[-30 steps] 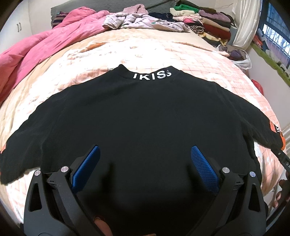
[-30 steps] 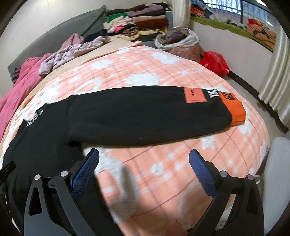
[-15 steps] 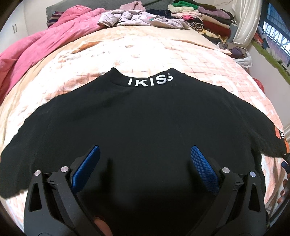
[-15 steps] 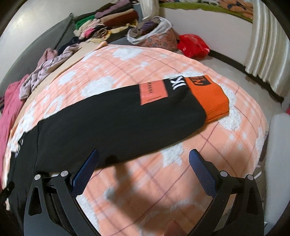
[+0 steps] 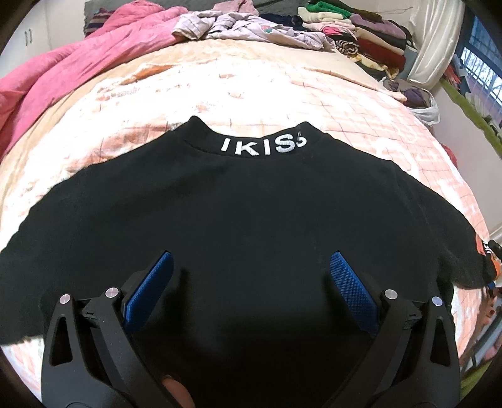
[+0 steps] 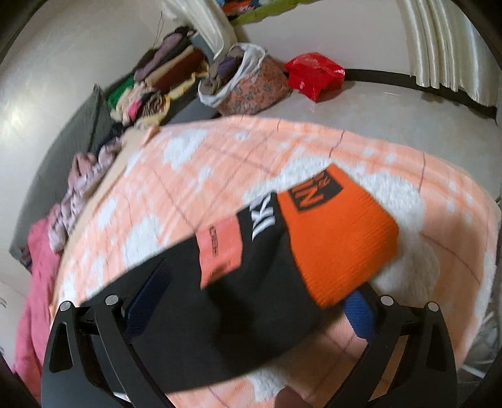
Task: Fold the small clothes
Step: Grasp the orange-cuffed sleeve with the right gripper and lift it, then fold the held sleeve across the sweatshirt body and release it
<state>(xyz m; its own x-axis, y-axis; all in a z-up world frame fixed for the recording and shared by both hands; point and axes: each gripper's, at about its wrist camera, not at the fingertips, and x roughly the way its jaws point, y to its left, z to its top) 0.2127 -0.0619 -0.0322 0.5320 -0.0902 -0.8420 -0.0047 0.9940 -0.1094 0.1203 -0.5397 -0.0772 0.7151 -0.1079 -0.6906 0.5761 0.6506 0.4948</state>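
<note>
Since a second ago: right tool [image 6: 251, 301] has swung along the sleeve to its cuff end and rolled; sleeve [image 6: 226, 301], formerly ahead of the fingers, now lies between them. Left tool [image 5: 251, 282] has edged slightly nearer the collar.

Item 1, left wrist view. Pink quilt [image 5: 72, 62] at 10 o'clock, bunched at the bed's far left. Black sweatshirt [image 5: 238, 213] spread flat on the peach checked blanket [image 5: 251, 91], filling the centre; collar [image 5: 257, 144] at 12 o'clock with white lettering, sleeves running out to 9 and 3 o'clock. Left tool at 6 o'clock over the lower body of the garment, blue pads [image 5: 150, 288] set wide apart, nothing gripped; whether they touch the cloth cannot be told. Loose lilac clothes [image 5: 251, 28] at 12 o'clock by the headboard. Stack of folded clothes [image 5: 360, 40] at 1 o'clock. Right sleeve end, with a trace of orange, at 3 o'clock by the frame edge.

Item 2, right wrist view, blurred. Pink quilt at 8 o'clock. Right tool at 6 o'clock, jaws closing from wide, not yet pressing; sleeve crosses between the fingers. Salmon patch [image 6: 219, 251] at centre. Orange cuff [image 6: 339, 244] at 3 o'clock from centre, overlapping the right-hand blue pad [image 6: 360, 317]. Floral bag [image 6: 251, 84] and red bag [image 6: 313, 73] on the floor at 12 to 1 o'clock.
</note>
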